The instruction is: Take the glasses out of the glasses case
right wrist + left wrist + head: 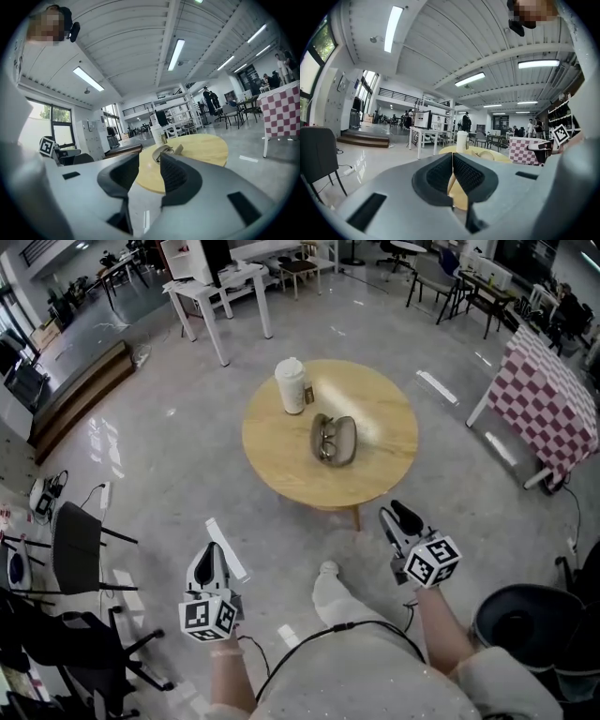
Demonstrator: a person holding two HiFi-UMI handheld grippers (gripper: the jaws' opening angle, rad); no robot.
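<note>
Left claw (212, 559) is held low with its jaws pressed together, empty; right claw (401, 518) stands slightly parted, holding nothing. Both are well short of the round wooden worktop (384, 427). There the open glasses case (334, 440) lies, glasses (327, 441) seemingly inside, lidded paper cup (292, 385) just beyond

One table (281, 442), one cup (292, 385), one glasses case (345, 440), one pair glasses (327, 442)
</note>
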